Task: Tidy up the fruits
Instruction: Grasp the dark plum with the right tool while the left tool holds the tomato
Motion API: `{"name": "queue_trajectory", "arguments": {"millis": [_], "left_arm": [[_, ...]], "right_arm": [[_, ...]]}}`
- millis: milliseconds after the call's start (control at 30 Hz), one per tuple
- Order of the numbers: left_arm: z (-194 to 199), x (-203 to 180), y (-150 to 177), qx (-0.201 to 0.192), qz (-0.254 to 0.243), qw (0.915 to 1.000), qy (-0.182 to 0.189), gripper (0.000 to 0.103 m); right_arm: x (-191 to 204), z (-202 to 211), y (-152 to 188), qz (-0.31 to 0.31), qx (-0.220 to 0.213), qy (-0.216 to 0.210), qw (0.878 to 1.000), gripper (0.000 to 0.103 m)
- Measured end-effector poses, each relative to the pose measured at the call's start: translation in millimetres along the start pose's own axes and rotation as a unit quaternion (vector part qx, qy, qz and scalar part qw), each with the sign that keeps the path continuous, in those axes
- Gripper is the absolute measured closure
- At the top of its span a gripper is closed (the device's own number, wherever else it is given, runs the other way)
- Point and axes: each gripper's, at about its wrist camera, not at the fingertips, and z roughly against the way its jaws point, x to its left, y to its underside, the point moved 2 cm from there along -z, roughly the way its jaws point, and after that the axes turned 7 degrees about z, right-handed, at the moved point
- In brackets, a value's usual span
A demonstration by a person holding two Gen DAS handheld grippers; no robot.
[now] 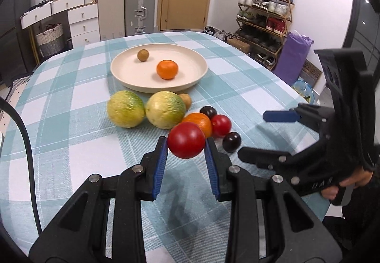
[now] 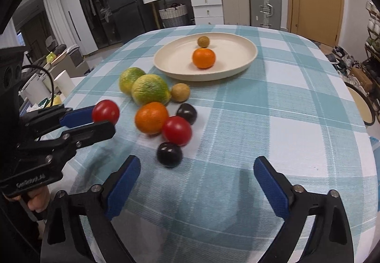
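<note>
The left gripper (image 1: 186,144) has its blue pads closed on a red tomato (image 1: 186,140), held clear of the checked tablecloth (image 1: 71,139) near the table's near edge. The right gripper (image 2: 197,179) hovers with its fingers spread wide and nothing between them, its tips just short of a dark plum (image 2: 169,154).

The cream plate (image 1: 190,77) sits toward the middle of the tabletop and holds an orange mandarin (image 1: 167,69) and a small brown fruit (image 1: 143,55). The rest of the fruit lies in a loose cluster on the cloth between the plate and the near edge: two green-yellow citrus (image 1: 125,109) side by side, a second small brown fruit (image 1: 185,100) just beside them, an orange (image 1: 198,121), a second red tomato (image 1: 221,124) and another dark plum (image 1: 208,111).

The main risk, as I judge it, is the held tomato slipping — it is smooth and round, and the pads seem to touch it only along two narrow bands, so a quick swing toward the plate could let it roll out. Squeezing harder might bruise it. Set down on the plate, it could roll into the mandarin or off the low rim. The wide-open gripper could also nudge the plum, which touches nothing that would stop it rolling toward the table edge.

Readable writing is scarce: pale lettering on each gripper's body is too blurred to make out with certainty.
</note>
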Motion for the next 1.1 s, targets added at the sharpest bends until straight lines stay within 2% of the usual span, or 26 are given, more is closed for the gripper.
{"name": "queue_trajectory", "arguments": {"millis": [67,167,400,467,567,733,1100], "left_arm": [[0,3,-1,-0.002,0.005,1.0,-0.002,0.074],[1,4,-1,-0.006,0.005,1.0,-0.006,0.074],[-2,4,-1,-0.007,0.006,0.9999,-0.009,0.074],[-3,3,0,-0.006,0.006,0.9999,-0.009,0.074],[-3,3,0,-0.006,0.006,0.9999,-0.009,0.074],[-4,3,0,-0.003,0.008,0.9999,-0.011,0.074],[-4,8,0,-0.008,0.015,0.9997,-0.015,0.074]], "right_arm": [[4,-3,0,-0.002,0.003,-0.002,1.0,0.012],[9,-8,-1,-0.004,0.008,-0.018,1.0,0.024],[20,-10,-2,0.005,0.007,-0.035,0.999,0.033],[22,-10,-3,0.003,0.006,-0.039,0.999,0.038],[24,-11,-5,0.003,0.006,-0.034,0.999,0.039],[23,-15,-9,0.0,0.013,-0.014,1.0,0.047],[26,-15,-8,0.009,0.013,-0.014,1.0,0.063]]}}
